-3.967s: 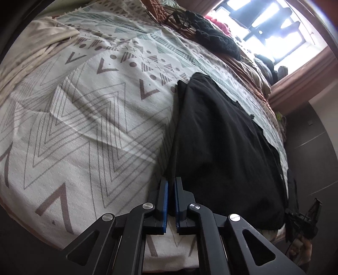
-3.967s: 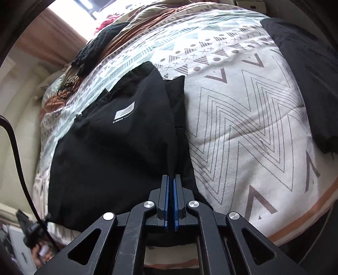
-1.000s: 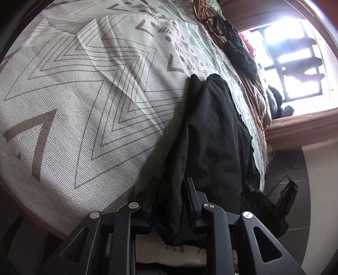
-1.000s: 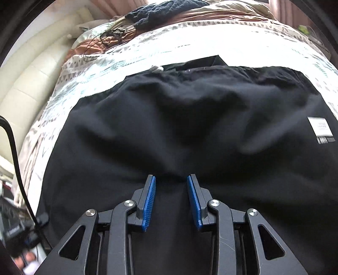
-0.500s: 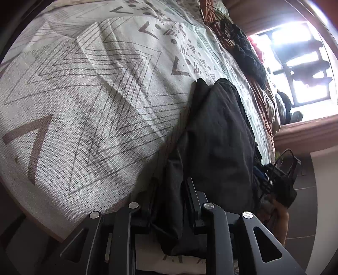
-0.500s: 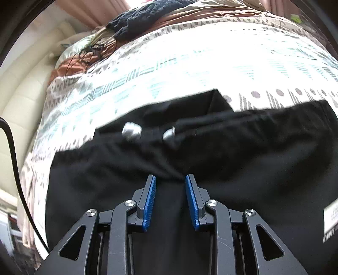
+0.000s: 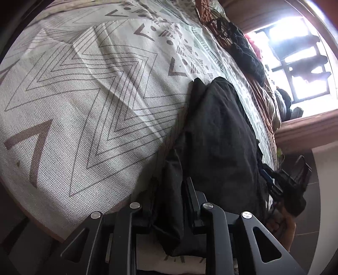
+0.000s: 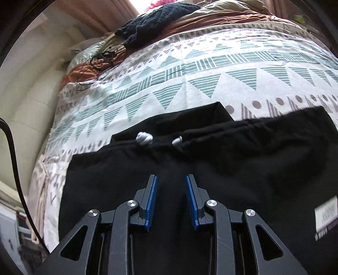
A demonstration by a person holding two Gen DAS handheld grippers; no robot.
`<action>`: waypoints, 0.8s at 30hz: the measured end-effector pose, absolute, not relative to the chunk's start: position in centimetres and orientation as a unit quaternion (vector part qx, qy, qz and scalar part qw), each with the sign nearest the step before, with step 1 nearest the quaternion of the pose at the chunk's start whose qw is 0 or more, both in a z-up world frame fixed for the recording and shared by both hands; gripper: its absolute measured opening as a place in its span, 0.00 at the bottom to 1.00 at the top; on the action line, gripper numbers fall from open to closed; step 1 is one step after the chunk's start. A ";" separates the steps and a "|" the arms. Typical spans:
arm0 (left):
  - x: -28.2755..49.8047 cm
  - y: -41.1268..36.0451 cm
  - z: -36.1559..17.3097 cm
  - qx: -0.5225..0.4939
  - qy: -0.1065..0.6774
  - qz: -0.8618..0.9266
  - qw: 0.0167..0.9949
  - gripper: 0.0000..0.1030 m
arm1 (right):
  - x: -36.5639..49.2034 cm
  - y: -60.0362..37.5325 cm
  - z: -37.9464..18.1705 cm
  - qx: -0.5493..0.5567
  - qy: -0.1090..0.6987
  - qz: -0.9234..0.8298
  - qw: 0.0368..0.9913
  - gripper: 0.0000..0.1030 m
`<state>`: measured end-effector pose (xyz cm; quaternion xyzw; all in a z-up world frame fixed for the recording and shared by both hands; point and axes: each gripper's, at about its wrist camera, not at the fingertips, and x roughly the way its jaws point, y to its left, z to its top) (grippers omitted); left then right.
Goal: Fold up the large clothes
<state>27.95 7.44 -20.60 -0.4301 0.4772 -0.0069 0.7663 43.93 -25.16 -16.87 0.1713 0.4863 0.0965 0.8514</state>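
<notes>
A black garment (image 7: 219, 135) lies on a patterned bedspread (image 7: 88, 88). My left gripper (image 7: 171, 186) is shut on a thick bunch of the garment's near edge, with cloth filling the gap between its fingers. In the right wrist view the same black garment (image 8: 243, 169) spreads wide, with two white drawstring ends (image 8: 144, 137) near its far edge and a white label (image 8: 325, 213) at the right. My right gripper (image 8: 171, 179) is open just above the cloth, with only black cloth showing between its blue pads (image 8: 151, 198).
A dark knitted garment (image 8: 156, 19) and brown bedding (image 8: 84, 69) with black cables lie at the bed's far end. A cream padded wall (image 8: 27, 88) runs along the left. The right gripper shows at the bed's edge in the left wrist view (image 7: 283, 184). A bright window (image 7: 295, 42) is beyond.
My right gripper has pulled back along the garment; its far edge with the drawstring ends and more of the bedspread now show. My left gripper keeps its hold and has barely moved.
</notes>
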 end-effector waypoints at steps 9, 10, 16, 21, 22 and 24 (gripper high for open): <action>27.4 7.8 -18.0 -0.435 0.453 -0.044 0.777 0.13 | 37.6 -24.8 -17.3 0.177 0.506 0.125 0.835 0.27; 27.3 7.8 -17.5 -0.436 0.449 -0.051 0.778 0.13 | 36.8 -24.8 -17.4 0.176 0.507 0.128 0.834 0.27; 27.5 7.2 -14.7 -0.428 0.432 -0.079 0.789 0.12 | 32.8 -24.7 -18.5 0.183 0.515 0.144 0.825 0.27; 27.5 6.1 -12.3 -0.424 0.418 -0.097 0.798 0.12 | 29.9 -24.5 -19.0 0.180 0.508 0.156 0.828 0.27; 27.4 5.8 -11.7 -0.421 0.415 -0.100 0.800 0.12 | 29.3 -24.6 -19.2 0.180 0.506 0.158 0.829 0.27; 27.5 5.1 -10.7 -0.412 0.411 -0.106 0.806 0.12 | 28.4 -24.6 -19.5 0.180 0.502 0.162 0.830 0.25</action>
